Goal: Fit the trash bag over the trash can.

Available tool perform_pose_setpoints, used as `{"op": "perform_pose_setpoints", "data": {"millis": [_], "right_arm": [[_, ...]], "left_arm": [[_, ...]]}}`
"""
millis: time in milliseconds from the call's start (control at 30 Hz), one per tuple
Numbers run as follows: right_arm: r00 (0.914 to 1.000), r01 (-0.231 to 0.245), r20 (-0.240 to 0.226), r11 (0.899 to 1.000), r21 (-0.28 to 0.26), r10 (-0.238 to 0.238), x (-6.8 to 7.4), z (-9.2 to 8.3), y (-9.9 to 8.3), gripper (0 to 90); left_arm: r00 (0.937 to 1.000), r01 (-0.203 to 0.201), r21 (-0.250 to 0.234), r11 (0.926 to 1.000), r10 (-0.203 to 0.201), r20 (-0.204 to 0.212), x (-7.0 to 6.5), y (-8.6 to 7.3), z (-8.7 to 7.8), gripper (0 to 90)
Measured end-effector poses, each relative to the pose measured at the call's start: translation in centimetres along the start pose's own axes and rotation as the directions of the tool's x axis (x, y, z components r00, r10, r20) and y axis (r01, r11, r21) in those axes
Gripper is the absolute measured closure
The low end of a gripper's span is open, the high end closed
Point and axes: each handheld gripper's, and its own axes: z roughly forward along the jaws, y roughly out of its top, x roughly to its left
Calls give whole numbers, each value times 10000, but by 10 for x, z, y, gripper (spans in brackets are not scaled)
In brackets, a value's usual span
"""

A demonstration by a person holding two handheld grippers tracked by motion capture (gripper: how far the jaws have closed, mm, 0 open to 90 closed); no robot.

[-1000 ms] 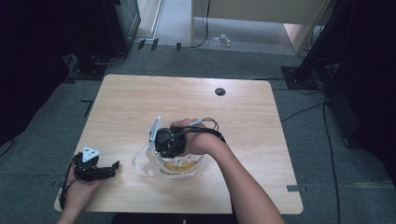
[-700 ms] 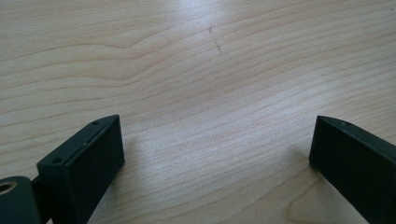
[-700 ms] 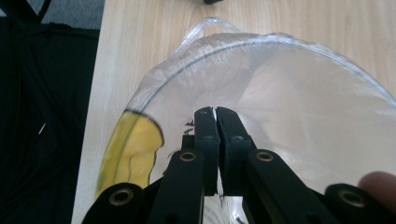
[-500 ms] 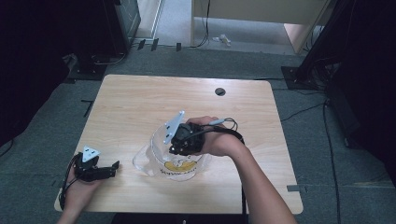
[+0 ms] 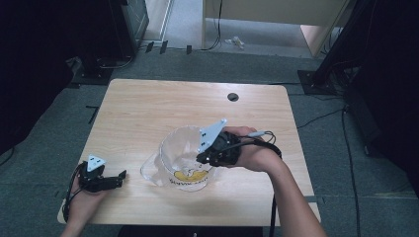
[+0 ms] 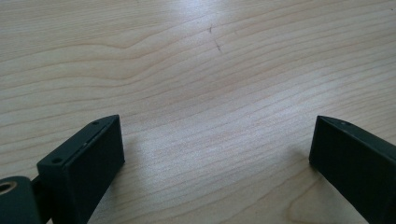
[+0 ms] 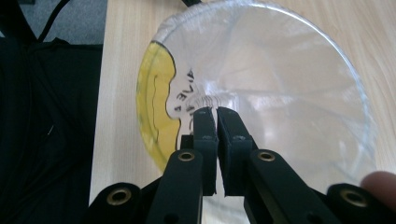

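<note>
A clear plastic container (image 5: 175, 148) with a yellow print (image 5: 190, 176) lies near the table's front middle, its round mouth tipped up and to the left. My right gripper (image 5: 203, 158) reaches in from the right and is shut on the container's thin wall. In the right gripper view the jaws pinch that clear wall (image 7: 280, 93) right beside the yellow print (image 7: 156, 93), with my right gripper (image 7: 215, 112) closed tight. My left gripper (image 5: 118, 177) rests low at the front left corner, open, well apart from the container. Bare wood shows between the jaws of my left gripper (image 6: 215, 140).
The wooden table (image 5: 148, 108) has a dark cable hole (image 5: 233, 97) near its far edge. The right gripper's cable (image 5: 269, 138) loops over the hand. Dark equipment stands on the floor (image 5: 247, 64) beyond the table.
My right gripper has moved rightward with the container's wall in it, pulling the container along and turning its mouth upward. The left gripper has stayed put.
</note>
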Motion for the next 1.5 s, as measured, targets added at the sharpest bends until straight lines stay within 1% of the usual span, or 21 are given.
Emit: {"op": "perform_pose_setpoints", "data": {"millis": [67, 233, 333, 367, 467, 533, 633, 667, 800, 833, 867, 933, 1000, 1033, 1067, 1167, 1233, 1333, 1400, 1467, 1500], "right_arm": [[9999, -86, 118, 9998, -187, 89, 0, -7, -9, 875], [9992, -312, 242, 9992, -264, 319, 1, -16, -21, 867], [9972, -666, 315, 9967, -466, 681, 1, -22, -36, 866], [9972, -666, 315, 9967, -466, 681, 1, -22, -36, 866], [9945, -955, 379, 9938, -568, 977, 0, -24, -48, 845], [9924, -1140, 393, 9915, -623, 1165, -1, -23, -55, 794], [9868, -1507, 493, 9858, -734, 1545, -1, -20, -65, 653], [9865, -1521, 496, 9852, -786, 1562, -1, -18, -69, 598], [9772, -1875, 826, 9776, -958, 1956, -1, -11, -82, 408], [9772, -1875, 826, 9776, -958, 1956, -1, -11, -82, 408], [9687, -2178, 978, 9701, -1071, 2283, -1, -7, -88, 307], [9643, -2303, 1065, 9664, -1139, 2424, -1, -4, -92, 227], [9548, -2569, 1194, 9579, -1282, 2721, -2, -1, -96, 171], [9548, -2569, 1194, 9579, -1282, 2721, -2, -1, -96, 171], [9438, -2848, 1308, 9478, -1436, 3034, -3, 2, -101, 140], [9318, -3095, 1488, 9388, -1512, 3312, -3, 6, -107, 74], [9210, -3292, 1640, 9311, -1570, 3533, -3, 10, -111, 30], [8991, -3654, 1915, 9158, -1667, 3936, -5, 13, -117, 0], [8797, -3941, 2061, 8995, -1883, 4286, -7, 14, -121, 0], [8666, -4099, 2173, 8891, -2036, 4492, -8, 15, -125, 0], [8666, -4099, 2173, 8891, -2036, 4492, -8, 15, -125, 0]], "left_arm": [[10000, 1, 0, 10000, -1, 1, 0, 0, 0, 25], [10000, 10, -3, 10000, -10, -3, 0, 0, 0, 26], [10000, 18, 25, 10000, -18, -25, 0, 0, 0, 26], [10000, 18, 25, 10000, -18, -25, 0, 0, 0, 26], [10000, 22, 3, 10000, -22, -30, 0, 0, 0, 26], [10000, 26, 18, 10000, -26, -28, 0, 0, 0, 26], [10000, 19, 10, 10000, -19, -29, 0, 0, 0, 25], [10000, 23, 13, 10000, -22, -28, 0, 0, 0, 26], [10000, 21, 15, 10000, -21, -28, 0, 0, 0, 25], [10000, 21, 15, 10000, -21, -28, 0, 0, 0, 26], [10000, 21, 12, 10000, -21, -26, 0, 0, 0, 25], [10000, 21, 13, 10000, -21, -28, 0, 0, 0, 25], [10000, 22, 29, 10000, -22, -24, 0, 0, 0, 26], [10000, 22, 29, 10000, -22, -24, 0, 0, 0, 26], [10000, 23, 14, 10000, -23, -29, 0, 0, 0, 25], [10000, 26, 8, 10000, -26, -29, 0, 0, 0, 25], [10000, 24, 0, 10000, -24, -32, 0, 0, 0, 26], [10000, 24, -1, 10000, -24, -32, 0, 0, 0, 26], [10000, 26, -2, 10000, -26, -32, 0, 0, 0, 26], [10000, 24, -2, 10000, -24, -31, 0, 0, 0, 26], [10000, 24, -2, 10000, -24, -31, 0, 0, 0, 26]]}}
